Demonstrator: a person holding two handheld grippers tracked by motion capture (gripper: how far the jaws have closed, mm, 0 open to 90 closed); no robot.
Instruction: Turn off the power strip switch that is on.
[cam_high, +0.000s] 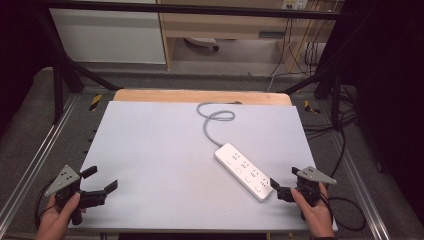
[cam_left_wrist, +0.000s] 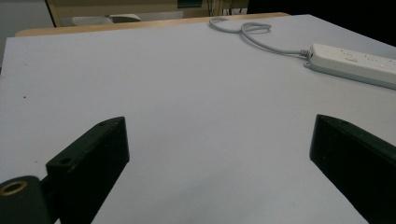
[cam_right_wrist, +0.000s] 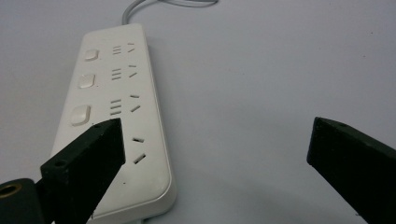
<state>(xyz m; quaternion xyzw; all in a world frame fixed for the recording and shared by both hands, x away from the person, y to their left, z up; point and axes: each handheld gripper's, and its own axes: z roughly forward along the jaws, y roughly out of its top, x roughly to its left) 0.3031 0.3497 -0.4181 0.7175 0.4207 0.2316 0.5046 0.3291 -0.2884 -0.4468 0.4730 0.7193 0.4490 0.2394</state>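
A white power strip lies flat on the grey table, toward the right side and slanting toward the near right corner. Its grey cord runs from its far end and makes a loop near the back edge of the table.

The right gripper is at the near right corner, held by the right hand. Its two black jaws are wide apart and hold nothing. In the right gripper view, one jaw sits over the near end of the power strip; I cannot tell if it touches.

The left gripper is at the near left corner, held by the left hand. Its jaws are wide apart too, with only bare table between them. It is well apart from the power strip.
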